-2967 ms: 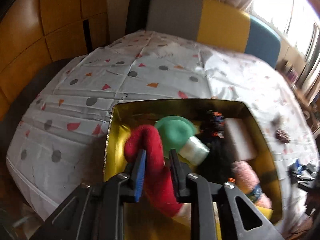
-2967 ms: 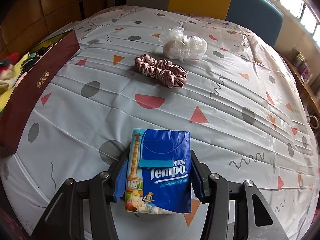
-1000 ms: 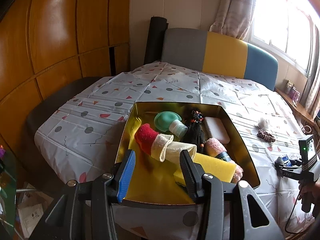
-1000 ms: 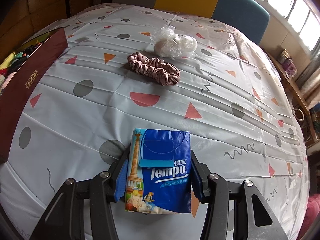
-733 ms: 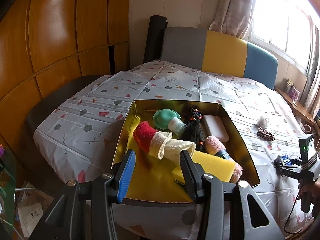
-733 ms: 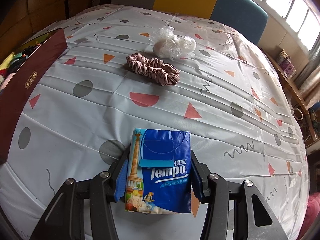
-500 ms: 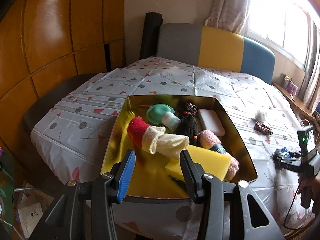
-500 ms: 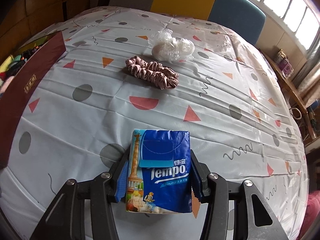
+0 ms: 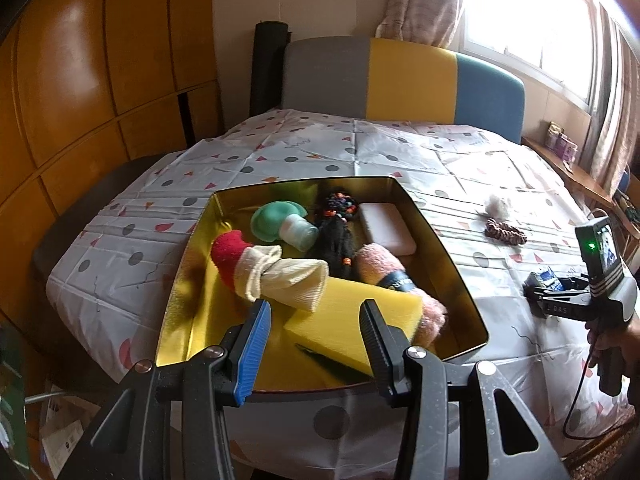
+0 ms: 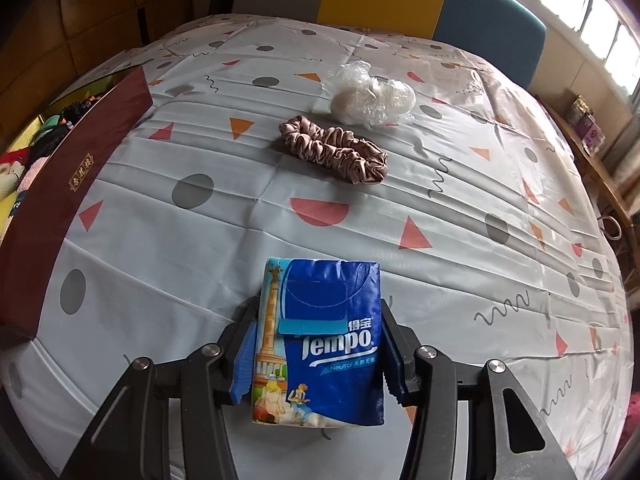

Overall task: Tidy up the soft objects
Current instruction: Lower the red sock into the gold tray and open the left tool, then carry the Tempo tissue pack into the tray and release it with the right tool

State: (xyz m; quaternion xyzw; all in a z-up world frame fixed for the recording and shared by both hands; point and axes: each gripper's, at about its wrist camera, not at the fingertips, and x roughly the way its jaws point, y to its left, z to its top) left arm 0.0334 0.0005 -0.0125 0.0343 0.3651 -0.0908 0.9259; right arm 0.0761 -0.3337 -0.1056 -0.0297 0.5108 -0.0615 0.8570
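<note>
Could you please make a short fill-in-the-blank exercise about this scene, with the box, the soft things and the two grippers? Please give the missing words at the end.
1. The right gripper is shut on a blue pack of ____.
2. The red and cream sock lies inside the ____ box.
3. The pink scrunchie lies on the tablecloth next to a clear ____ bag.
4. The left gripper is open and holds ____.

Missing words: tissues; gold; plastic; nothing

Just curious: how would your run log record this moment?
left gripper: open, empty | right gripper: shut on tissue pack | box: partly filled
</note>
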